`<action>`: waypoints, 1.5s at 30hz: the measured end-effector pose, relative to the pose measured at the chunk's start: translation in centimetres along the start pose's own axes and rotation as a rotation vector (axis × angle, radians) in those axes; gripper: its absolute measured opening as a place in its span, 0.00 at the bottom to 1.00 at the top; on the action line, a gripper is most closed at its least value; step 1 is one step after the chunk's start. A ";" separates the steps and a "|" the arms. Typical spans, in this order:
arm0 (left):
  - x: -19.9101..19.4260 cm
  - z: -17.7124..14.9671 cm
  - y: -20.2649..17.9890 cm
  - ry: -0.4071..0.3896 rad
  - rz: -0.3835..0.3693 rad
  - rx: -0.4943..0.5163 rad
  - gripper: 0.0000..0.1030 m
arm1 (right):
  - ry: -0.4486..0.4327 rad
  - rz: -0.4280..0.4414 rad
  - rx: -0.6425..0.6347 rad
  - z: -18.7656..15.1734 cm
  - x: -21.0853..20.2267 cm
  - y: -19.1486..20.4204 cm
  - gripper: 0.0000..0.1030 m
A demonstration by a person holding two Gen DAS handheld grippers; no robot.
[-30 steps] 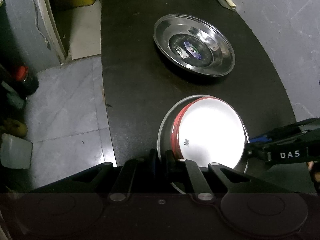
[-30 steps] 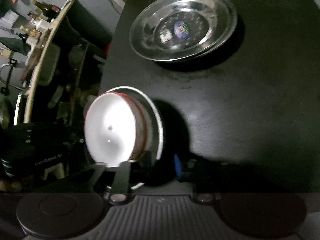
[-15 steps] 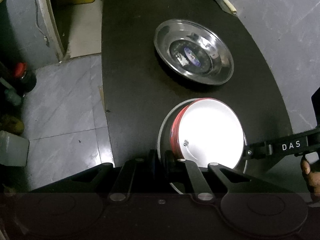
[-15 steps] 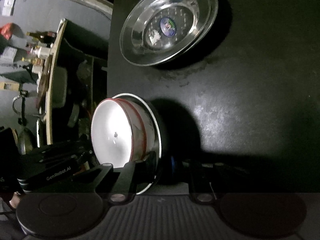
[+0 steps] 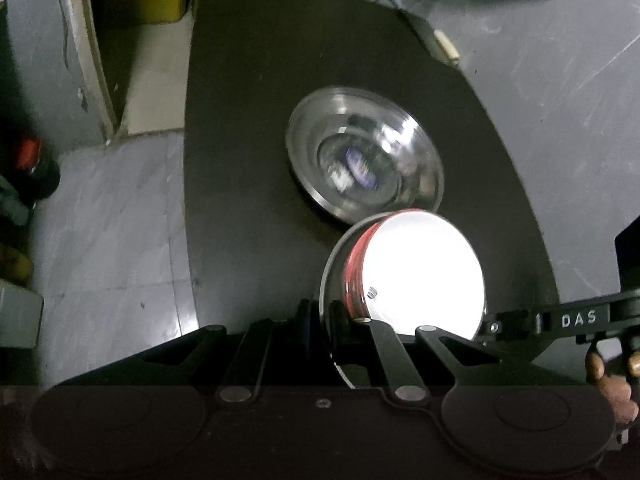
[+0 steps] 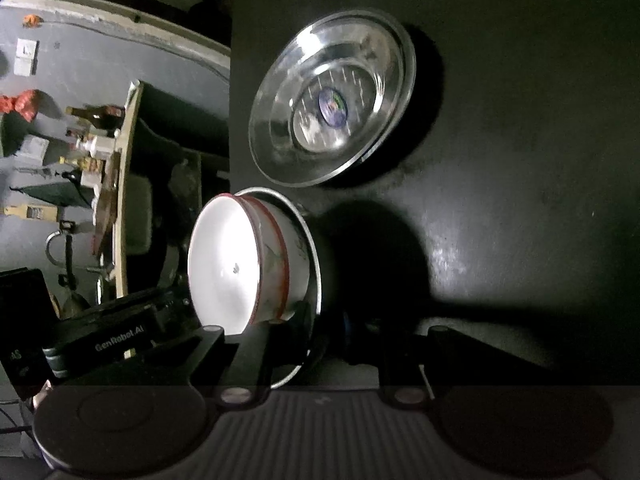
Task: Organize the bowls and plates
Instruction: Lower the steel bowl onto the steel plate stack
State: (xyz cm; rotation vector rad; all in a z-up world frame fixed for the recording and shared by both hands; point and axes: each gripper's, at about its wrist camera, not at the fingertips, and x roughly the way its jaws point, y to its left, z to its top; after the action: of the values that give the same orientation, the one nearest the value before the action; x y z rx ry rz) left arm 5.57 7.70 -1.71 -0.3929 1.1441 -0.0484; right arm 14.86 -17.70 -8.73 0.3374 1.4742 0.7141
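Though blurred, steel plate (image 5: 364,168) still legible.

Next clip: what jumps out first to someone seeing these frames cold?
The glaring white bowl with a red rim band, sitting on a steel plate that both grippers pinch by its edge: the left gripper at the near rim, the right gripper on the opposite side. Just beyond it, a second shiny steel dish with a blue sticker lies alone on the black table.

dark table (image 5: 248,160), grey tiled floor (image 5: 116,224)
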 end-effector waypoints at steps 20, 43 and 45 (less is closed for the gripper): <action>2.2 7.0 -3.0 -0.086 -0.023 -0.001 0.06 | -0.097 0.021 -0.003 6.7 -3.1 -1.0 0.18; 5.9 11.5 -1.1 -0.095 0.049 -0.096 0.06 | -0.009 0.033 -0.041 13.3 0.4 -1.7 0.18; 6.2 11.7 -1.1 -0.097 0.054 -0.095 0.06 | -0.007 0.030 -0.044 13.6 0.5 -1.6 0.18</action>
State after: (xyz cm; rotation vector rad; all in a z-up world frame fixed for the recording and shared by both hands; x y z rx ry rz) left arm 18.80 8.48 -2.63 -0.4435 1.0635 0.0719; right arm 28.43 -15.70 -8.80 0.3292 1.4470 0.7677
